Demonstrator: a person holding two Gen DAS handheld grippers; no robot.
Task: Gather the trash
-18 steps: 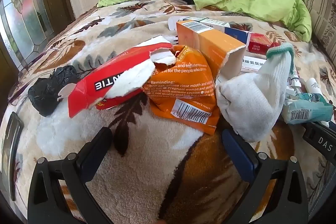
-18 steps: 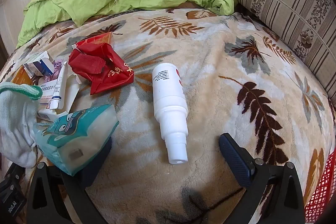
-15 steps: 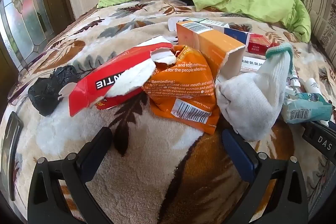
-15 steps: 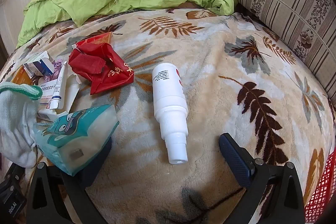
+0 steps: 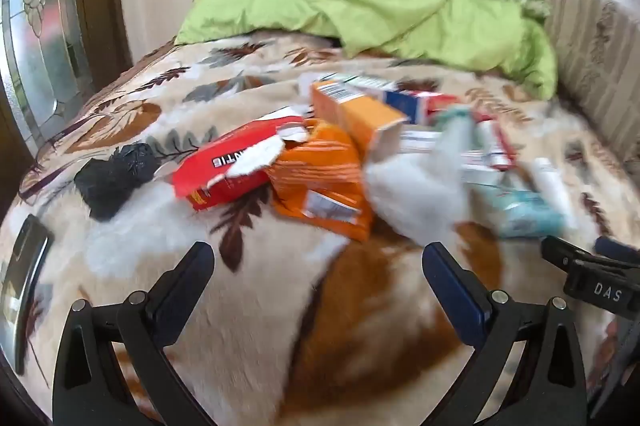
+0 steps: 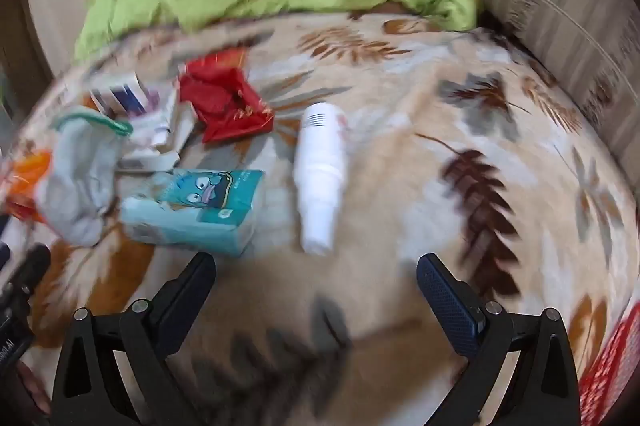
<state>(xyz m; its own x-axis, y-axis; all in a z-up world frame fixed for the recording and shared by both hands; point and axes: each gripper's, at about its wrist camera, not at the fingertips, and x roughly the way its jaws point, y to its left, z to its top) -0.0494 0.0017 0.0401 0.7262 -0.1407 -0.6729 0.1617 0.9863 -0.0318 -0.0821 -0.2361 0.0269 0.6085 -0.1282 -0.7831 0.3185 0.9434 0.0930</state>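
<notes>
Both my views have gone blurry and pulled back since a moment ago, so I am lifting off to start. My left tongs [image 5: 318, 262] and right tongs [image 6: 316, 274] gape wide, empty. The white bottle [image 6: 322, 178] lies just beyond the right; the orange bag [image 5: 324, 182] beyond the left.

Soft daylight fills both views, brightest near the window [image 5: 28, 58] on the left. Motion blur smears the bed [image 6: 400, 154] and its clutter. Fisheye edges bend strongly, with dark corners.
</notes>
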